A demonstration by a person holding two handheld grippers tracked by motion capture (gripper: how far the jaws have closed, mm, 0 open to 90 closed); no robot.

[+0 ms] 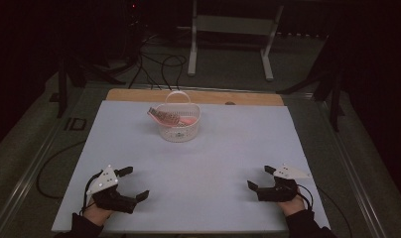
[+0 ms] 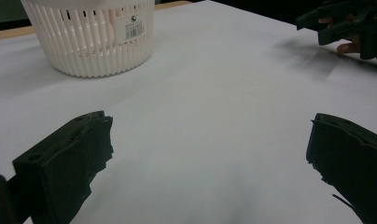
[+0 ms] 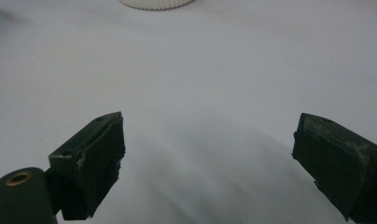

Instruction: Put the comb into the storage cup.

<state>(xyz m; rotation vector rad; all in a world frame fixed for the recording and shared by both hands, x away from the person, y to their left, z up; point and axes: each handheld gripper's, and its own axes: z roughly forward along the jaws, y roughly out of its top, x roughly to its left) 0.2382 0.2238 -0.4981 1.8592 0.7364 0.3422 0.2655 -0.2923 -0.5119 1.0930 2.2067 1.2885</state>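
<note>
Both grippers, left gripper [image 1: 134,182] and right gripper [image 1: 261,177], gape empty; white basket [image 2: 91,42] carries an unreadable barcode sticker [image 2: 129,29].

Left tool [image 1: 135,182] black, grey three-cornered plate with dots, right tool [image 1: 260,177] alike, chipped jaw pads, black cables, dark sleeves [image 1: 307,229]

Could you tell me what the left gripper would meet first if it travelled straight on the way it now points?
Probably bare white table sheet: the left gripper, jaws open, points past the white slatted basket, which sits off to one side. Depth is hard to judge.
</note>
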